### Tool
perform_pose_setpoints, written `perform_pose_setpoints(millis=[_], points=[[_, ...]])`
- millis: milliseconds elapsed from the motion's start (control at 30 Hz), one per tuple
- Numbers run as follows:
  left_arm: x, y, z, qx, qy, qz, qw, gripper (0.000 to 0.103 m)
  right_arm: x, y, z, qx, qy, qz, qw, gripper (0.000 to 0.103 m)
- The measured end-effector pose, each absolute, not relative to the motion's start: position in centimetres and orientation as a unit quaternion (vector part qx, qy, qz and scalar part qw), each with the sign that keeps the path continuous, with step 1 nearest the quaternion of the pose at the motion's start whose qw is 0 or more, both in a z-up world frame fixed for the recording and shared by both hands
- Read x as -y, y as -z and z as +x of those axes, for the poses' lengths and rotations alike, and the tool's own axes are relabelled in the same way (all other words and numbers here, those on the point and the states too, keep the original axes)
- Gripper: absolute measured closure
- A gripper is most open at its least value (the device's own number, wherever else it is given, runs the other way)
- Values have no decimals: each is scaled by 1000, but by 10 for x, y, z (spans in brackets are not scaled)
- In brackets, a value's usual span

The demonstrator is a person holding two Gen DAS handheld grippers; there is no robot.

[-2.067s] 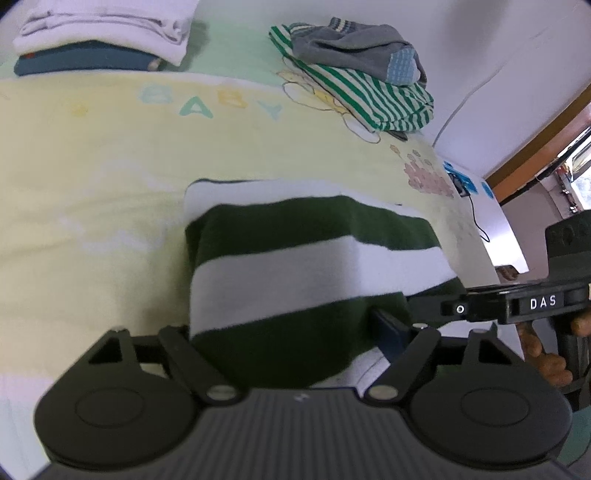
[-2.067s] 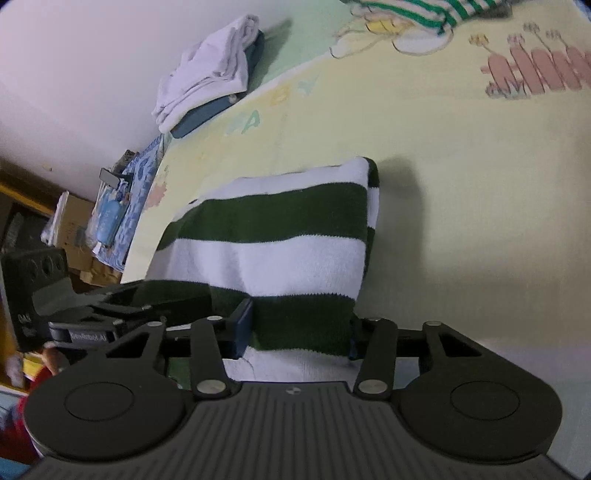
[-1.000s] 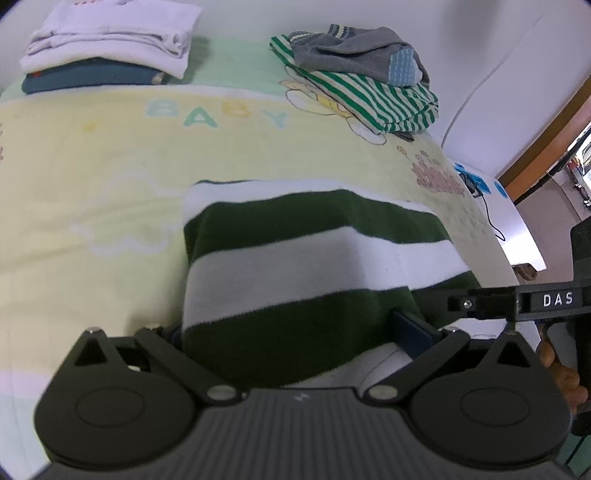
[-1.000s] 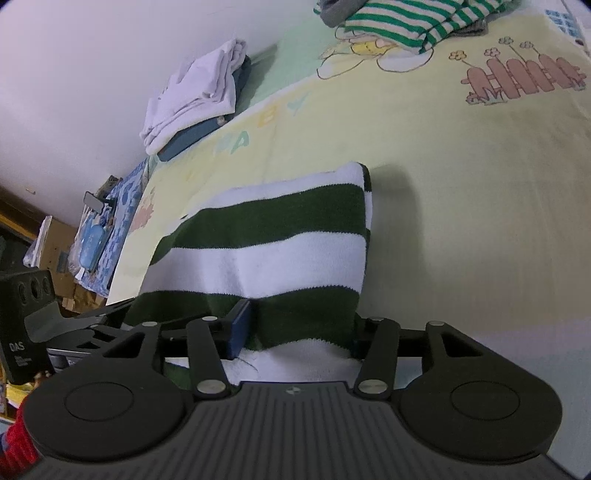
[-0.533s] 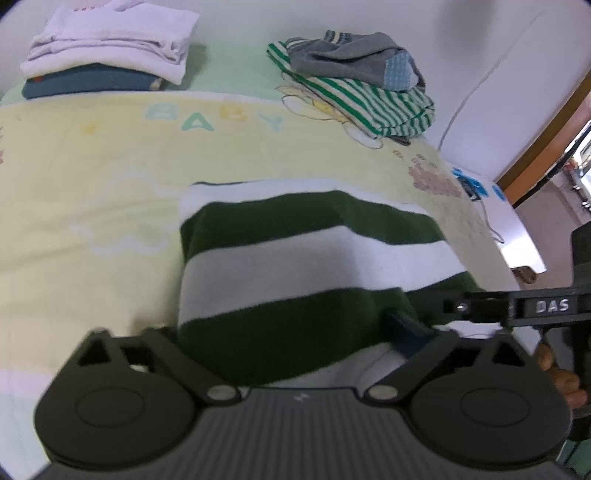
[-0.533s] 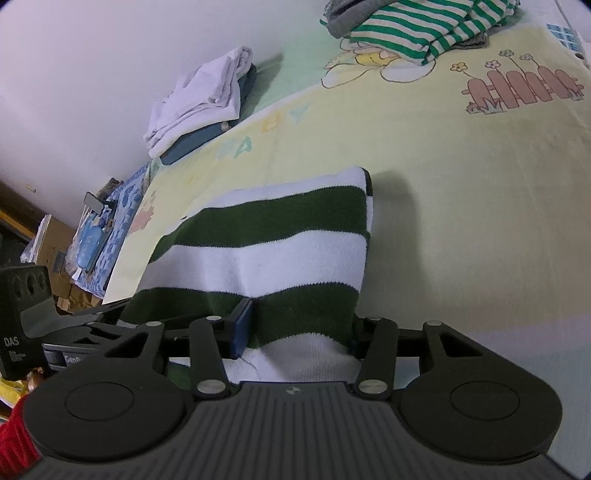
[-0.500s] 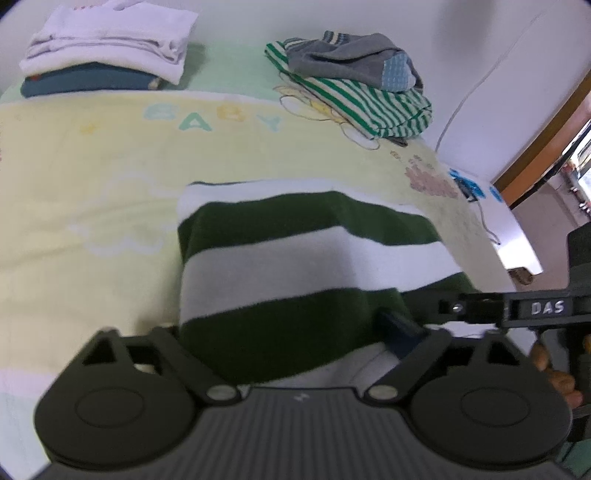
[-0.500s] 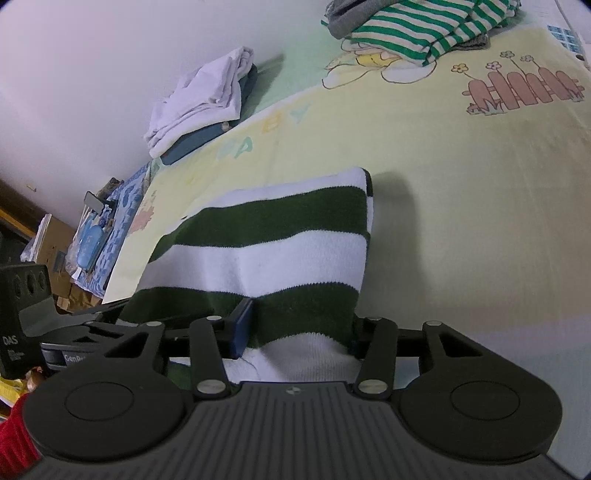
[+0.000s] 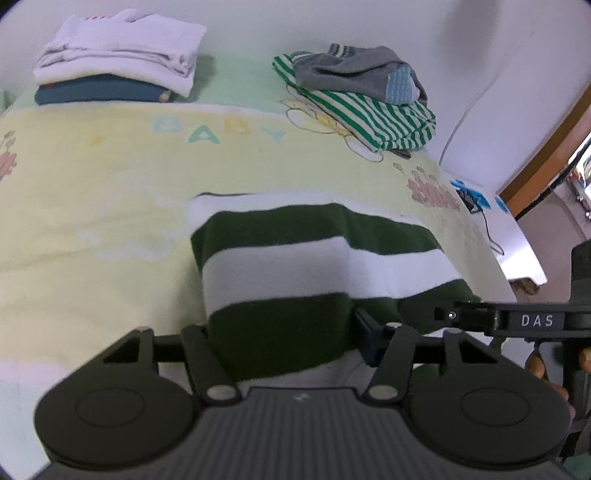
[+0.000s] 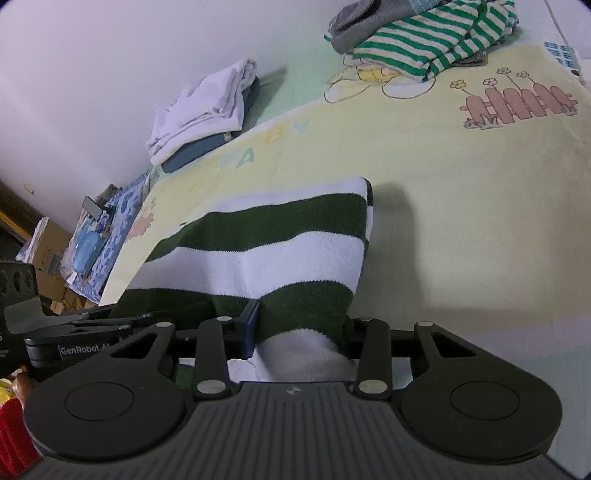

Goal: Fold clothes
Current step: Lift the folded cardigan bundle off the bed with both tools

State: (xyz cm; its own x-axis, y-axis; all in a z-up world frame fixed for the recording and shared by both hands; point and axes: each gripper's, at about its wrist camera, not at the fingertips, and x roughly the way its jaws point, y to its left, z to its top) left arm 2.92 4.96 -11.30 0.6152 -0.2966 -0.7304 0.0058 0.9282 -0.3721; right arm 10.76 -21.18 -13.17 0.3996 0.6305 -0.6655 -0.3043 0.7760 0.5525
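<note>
A dark green and white striped sweater (image 9: 295,258) (image 10: 288,254) lies folded on the yellow baby blanket (image 9: 92,177), its near edge raised toward me. My left gripper (image 9: 280,332) holds the left part of that edge. Its jaws are closing and the cloth fills the gap from pad to pad. My right gripper (image 10: 299,332) grips the right part of the edge, jaws also closing, with green and white cloth bunched between them. One of the right gripper's fingers (image 9: 476,316) shows in the left wrist view, reaching into the cloth.
A folded white and blue stack (image 9: 118,62) (image 10: 207,107) sits at the back left by the wall. An unfolded pile of green-striped and grey clothes (image 9: 362,96) (image 10: 424,33) lies at the back right. The bed's right edge has a cable (image 9: 487,236). A hand (image 9: 535,365) holds the right gripper.
Both pairs of jaws have narrowed on the sweater's near edge, the left far more than the right. The cloth between them is more bunched. Neither hand has shifted noticeably.
</note>
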Motion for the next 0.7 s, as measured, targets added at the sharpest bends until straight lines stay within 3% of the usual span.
perform_pose_setpoints(millis=[100, 400, 700], points=[[-58, 113, 28, -427, 86, -198, 878, 54, 214, 131, 107, -463, -289, 182, 818, 66], [-55, 101, 25, -423, 80, -189, 883, 61, 219, 128, 104, -451, -300, 209, 814, 68], [-53, 103, 28, -433, 71, -178, 881, 57, 221, 130, 106, -460, -302, 228, 804, 68]])
